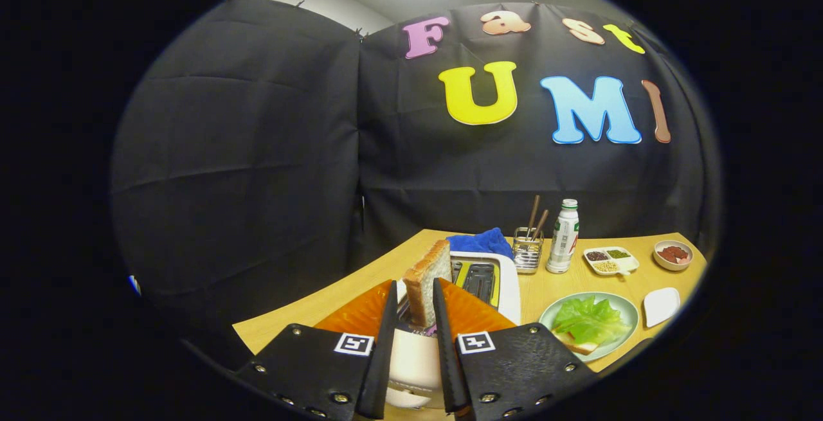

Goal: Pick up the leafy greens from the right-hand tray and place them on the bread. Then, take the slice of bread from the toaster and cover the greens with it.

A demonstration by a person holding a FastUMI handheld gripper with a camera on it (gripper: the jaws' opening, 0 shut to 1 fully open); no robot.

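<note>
The gripper (415,308) has a slice of bread (426,283) between its fingers, both pressing on it, right above the white toaster (508,283) on the desk (559,286). Just to the right sits the green plate (627,312) — leafy greens (588,321) already lying on the lower bread (575,344). Beyond, a wire holder (527,250) carries chopsticks, a divided dish (611,260) has beans, and a small bowl (672,254) holds something reddish.

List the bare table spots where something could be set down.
Bare wood lies between the toaster and the green plate, and left of the toaster. The back is crowded: utensil holder, bottle, divided dish, bowl. The gripper flanks the bread slice.
</note>
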